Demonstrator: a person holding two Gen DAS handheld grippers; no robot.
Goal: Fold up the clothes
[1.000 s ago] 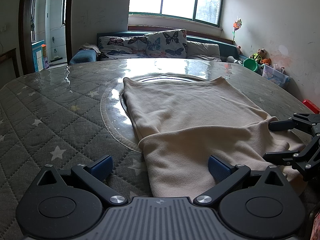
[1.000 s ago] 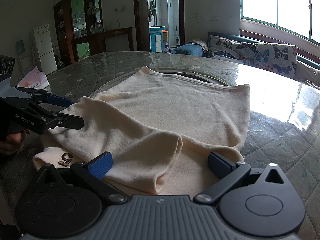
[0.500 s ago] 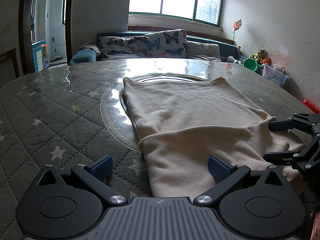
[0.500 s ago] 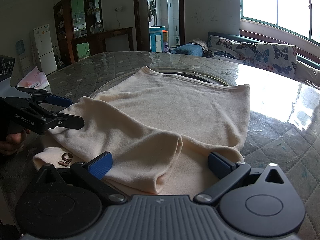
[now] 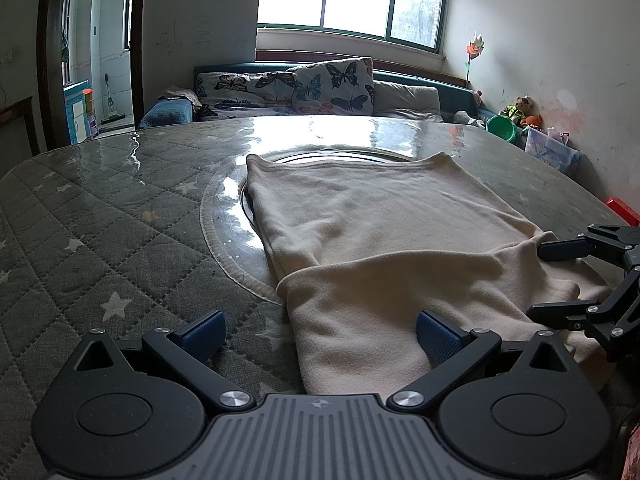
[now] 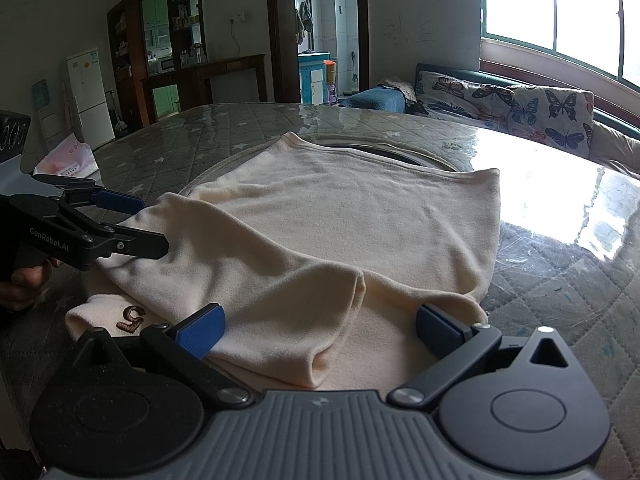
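Garment (image 5: pixel 372 240) lies half-folded on table (image 5: pixel 100 240), unchanged from earlier; we find left claw (image 5: pixel 318 330) and right claw (image 6: pixel 318 326) spread wide, empty.

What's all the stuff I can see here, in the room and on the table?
Garment: one, cream, spread on the table, near end folded over.
Table: one, round, grey star-quilted cover under clear sheet.
Turntable: one, glass, at the table's middle under the garment.
Cushions: several, butterfly print, on the sofa below the window.
Bucket: one, green, right corner by the wall.
Plush toys: a few, beside the bucket.
Fridge: one, white, far left in the right view.
Left claw: black with blue pads, open, at the garment's near left corner.
Right claw: same, open, over the garment's near edge.
Hand: one, gripping the left claw's handle.
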